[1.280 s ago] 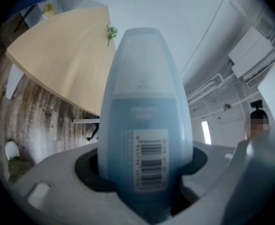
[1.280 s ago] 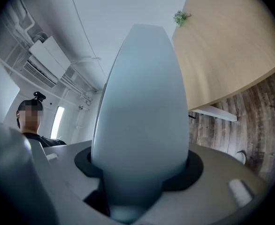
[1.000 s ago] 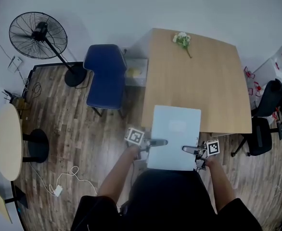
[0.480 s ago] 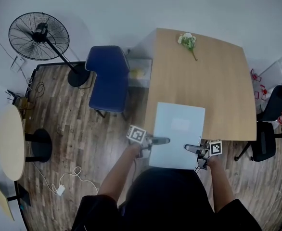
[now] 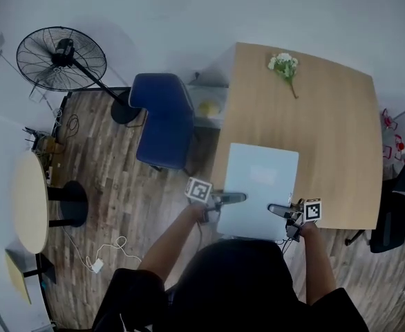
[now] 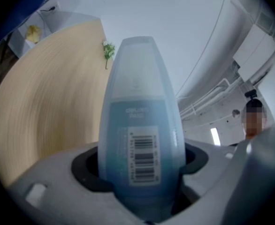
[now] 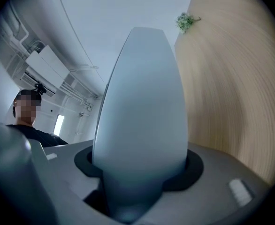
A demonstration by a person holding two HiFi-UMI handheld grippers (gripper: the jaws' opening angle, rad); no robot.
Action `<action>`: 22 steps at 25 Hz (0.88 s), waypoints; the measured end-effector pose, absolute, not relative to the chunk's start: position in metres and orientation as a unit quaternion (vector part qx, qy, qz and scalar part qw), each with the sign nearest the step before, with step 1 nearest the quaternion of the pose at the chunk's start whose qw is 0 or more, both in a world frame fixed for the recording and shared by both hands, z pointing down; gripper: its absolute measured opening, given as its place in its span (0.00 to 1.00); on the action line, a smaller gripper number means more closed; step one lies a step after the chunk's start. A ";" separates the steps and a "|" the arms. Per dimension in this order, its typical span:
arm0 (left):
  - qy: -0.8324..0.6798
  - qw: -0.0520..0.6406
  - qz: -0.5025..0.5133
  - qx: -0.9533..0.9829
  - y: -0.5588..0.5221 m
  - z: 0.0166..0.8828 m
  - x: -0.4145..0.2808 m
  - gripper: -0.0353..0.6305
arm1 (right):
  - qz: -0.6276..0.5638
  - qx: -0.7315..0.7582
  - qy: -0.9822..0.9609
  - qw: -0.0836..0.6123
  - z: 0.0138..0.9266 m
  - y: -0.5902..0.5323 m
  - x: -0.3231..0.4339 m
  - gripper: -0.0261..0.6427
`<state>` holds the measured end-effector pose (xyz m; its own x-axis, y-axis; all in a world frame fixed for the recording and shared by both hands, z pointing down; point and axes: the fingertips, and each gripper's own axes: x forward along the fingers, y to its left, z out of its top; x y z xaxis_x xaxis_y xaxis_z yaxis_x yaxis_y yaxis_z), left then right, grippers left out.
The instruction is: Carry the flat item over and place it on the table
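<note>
The flat item (image 5: 261, 185) is a pale blue rectangular folder with a barcode label on its underside (image 6: 140, 149). It lies level over the near edge of the light wooden table (image 5: 327, 116), its near end past the edge. My left gripper (image 5: 236, 198) clamps its near left edge, and those jaws are opening slightly with the folder still between them. My right gripper (image 5: 275, 209) is shut on the near right edge. In both gripper views the folder (image 7: 144, 111) fills the middle and hides the fingertips.
A small bunch of white flowers (image 5: 284, 64) lies at the table's far side. Left of the table stand a blue chair (image 5: 164, 120) and a small white stand (image 5: 208, 106). A floor fan (image 5: 61, 57), a round side table (image 5: 30, 203) and a black office chair (image 5: 389, 220) stand around.
Both grippers have carried the folder forward, so more of it now lies over the table. The grip on both edges looks the same.
</note>
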<state>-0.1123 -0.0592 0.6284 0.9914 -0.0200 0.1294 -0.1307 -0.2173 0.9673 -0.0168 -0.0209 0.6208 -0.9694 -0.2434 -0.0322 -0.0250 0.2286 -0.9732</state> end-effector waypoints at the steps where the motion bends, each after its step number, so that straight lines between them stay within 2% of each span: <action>1: -0.048 0.640 0.039 0.766 -0.070 0.630 -0.105 0.59 | -0.620 -0.083 0.775 0.091 0.626 -0.034 -0.011 0.48; 3: -0.035 0.687 0.012 0.726 -0.088 0.627 -0.086 0.59 | -0.629 -0.081 0.767 0.094 0.634 -0.058 0.000 0.48; 6: -0.036 0.704 0.001 0.710 -0.121 0.629 -0.064 0.59 | -0.636 -0.081 0.761 0.100 0.645 -0.091 0.019 0.48; 11: -0.081 0.661 0.047 0.744 -0.176 0.652 -0.056 0.59 | -0.644 -0.065 0.755 0.101 0.654 -0.143 0.035 0.48; 16: -0.086 0.641 0.034 0.762 -0.214 0.667 -0.041 0.59 | -0.650 -0.056 0.753 0.083 0.676 -0.179 0.046 0.47; 22: -0.086 0.644 0.043 0.759 -0.246 0.690 -0.040 0.59 | -0.659 -0.066 0.746 0.071 0.692 -0.209 0.046 0.48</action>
